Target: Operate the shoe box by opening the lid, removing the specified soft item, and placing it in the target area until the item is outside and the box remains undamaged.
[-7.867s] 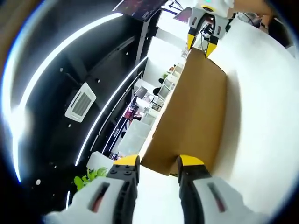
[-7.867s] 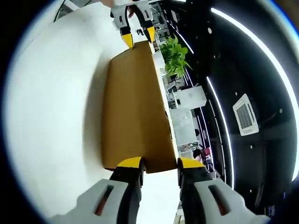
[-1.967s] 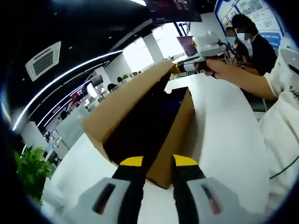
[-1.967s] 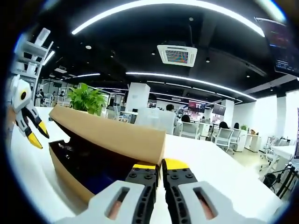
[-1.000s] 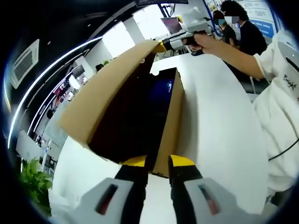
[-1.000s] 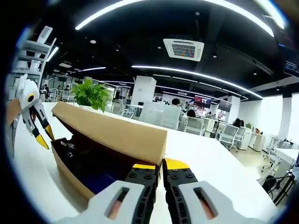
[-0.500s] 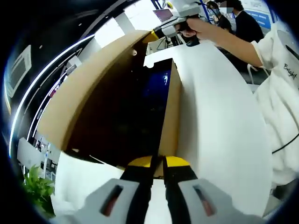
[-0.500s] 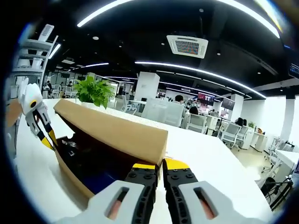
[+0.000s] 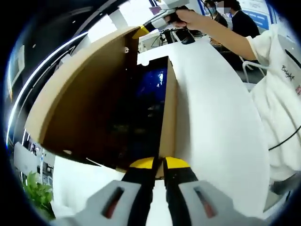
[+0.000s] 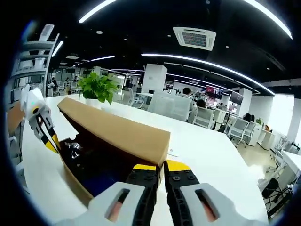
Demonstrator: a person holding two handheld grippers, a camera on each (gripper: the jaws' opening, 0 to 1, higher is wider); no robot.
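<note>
box interior (image 9: 141, 113) (contents too dark)

Views face each other from opposite ends, close — sharing shoe box (image 9: 117, 108) (image 10: 113, 141).

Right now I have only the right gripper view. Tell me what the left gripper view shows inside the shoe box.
Observer: The shoe box holds dark contents along its length, with a glossy blue patch at the end toward the right gripper.
Operator: Report the left gripper's grip.
Observer: The left gripper has its jaws shut on the box's near end wall.
Operator: Describe what holds the right gripper.
Observer: A hand on a white-sleeved arm holds it at the far corner of the raised lid.
</note>
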